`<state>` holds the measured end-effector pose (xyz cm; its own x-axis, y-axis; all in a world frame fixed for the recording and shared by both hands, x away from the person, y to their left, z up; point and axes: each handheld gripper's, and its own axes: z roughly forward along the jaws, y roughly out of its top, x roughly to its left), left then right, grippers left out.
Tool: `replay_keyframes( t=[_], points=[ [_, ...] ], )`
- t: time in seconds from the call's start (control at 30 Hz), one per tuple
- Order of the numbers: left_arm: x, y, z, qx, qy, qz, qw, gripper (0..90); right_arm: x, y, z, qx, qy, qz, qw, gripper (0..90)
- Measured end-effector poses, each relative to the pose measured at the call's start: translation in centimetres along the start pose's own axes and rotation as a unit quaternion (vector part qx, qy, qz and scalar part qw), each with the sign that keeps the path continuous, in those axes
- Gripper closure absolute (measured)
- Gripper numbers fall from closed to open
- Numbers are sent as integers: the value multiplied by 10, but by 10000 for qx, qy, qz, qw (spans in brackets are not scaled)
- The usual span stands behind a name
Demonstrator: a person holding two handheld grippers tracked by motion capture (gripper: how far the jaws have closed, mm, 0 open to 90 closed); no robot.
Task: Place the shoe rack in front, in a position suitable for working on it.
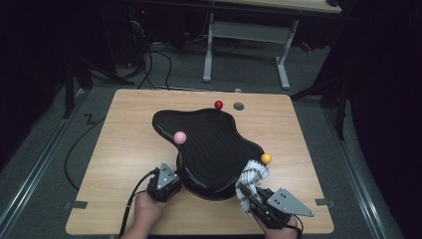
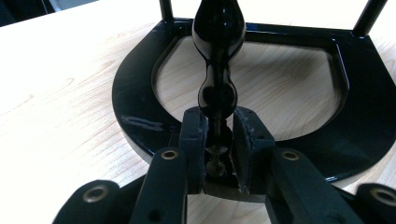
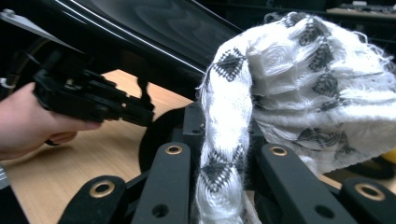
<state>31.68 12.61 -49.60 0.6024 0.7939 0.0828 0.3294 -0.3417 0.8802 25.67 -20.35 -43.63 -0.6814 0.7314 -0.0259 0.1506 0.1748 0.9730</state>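
Observation:
A glossy black wavy-edged top stands on the wooden table, with a pink ball, a red ball and a yellow ball at its rim. Under it a black turned post rises from a black ring base. My left gripper is shut on that post near its foot. My right gripper is shut on a white cloth with black diamonds, which lies against the top's front right edge below the yellow ball. The right gripper view also has the other hand.
The wooden table has bare room at the left and far right, and a grey round cap near its back edge. Behind it stand a white-legged desk frame and cables on the grey floor.

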Motion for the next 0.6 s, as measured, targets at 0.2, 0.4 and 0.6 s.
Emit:
replay_keyframes(
  t=[0.2, 0.4, 0.6],
  points=[
    [0, 0, 0, -5, -11, 14, 10000, 746, -17, -9, 0, 165, -321, 194, 9992, 798],
    [-1, 0, 0, -1, -10, 26, 10000, 746, -43, -22, -4, 359, -712, 493, 9956, 798],
    [-1, 0, 0, 1, -11, 46, 10000, 746, -74, -35, -6, 630, -1191, 818, 9875, 798]
  ],
)
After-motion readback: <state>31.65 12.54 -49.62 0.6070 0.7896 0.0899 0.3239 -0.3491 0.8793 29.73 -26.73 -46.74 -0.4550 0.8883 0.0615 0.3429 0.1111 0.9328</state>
